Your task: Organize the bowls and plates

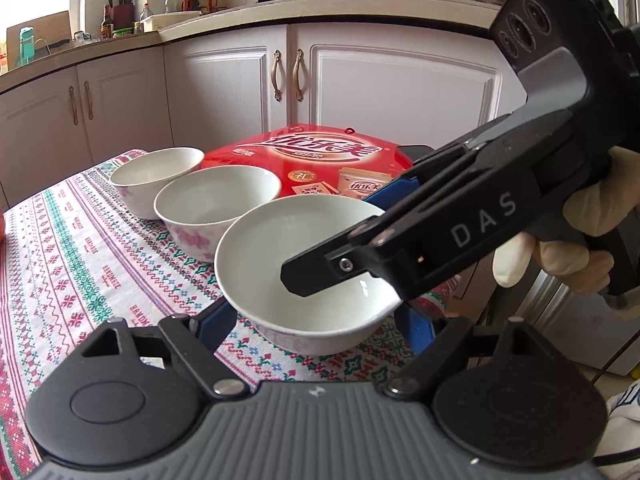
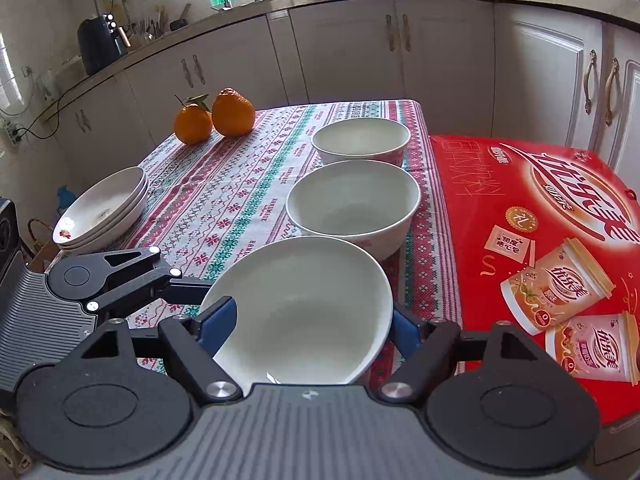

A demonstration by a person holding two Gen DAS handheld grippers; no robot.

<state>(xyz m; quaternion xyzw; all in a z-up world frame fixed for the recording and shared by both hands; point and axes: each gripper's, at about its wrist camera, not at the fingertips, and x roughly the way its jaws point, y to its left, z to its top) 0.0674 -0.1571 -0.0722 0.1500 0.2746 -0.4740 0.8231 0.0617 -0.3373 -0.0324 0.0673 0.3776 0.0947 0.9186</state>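
Observation:
Three white bowls with pink flower prints stand in a row on the patterned tablecloth. The nearest bowl (image 1: pixel 308 276) (image 2: pixel 304 312) sits between the blue pads of both grippers. My left gripper (image 1: pixel 316 320) is open around it, one pad at each side. My right gripper (image 2: pixel 308 328) also straddles it, with one finger (image 1: pixel 320 272) reaching inside the bowl and one outside its rim; the bowl looks tilted in the right wrist view. The middle bowl (image 1: pixel 216 208) (image 2: pixel 352 204) and far bowl (image 1: pixel 156 176) (image 2: pixel 362 140) stand untouched. A stack of white plates (image 2: pixel 104 208) sits at the table's left edge.
A large red gift box (image 1: pixel 320 160) (image 2: pixel 536 248) lies right beside the bowls. Two oranges (image 2: pixel 216 116) sit at the far side of the table (image 2: pixel 224 200). White kitchen cabinets (image 1: pixel 224 84) and a cluttered counter run behind the table.

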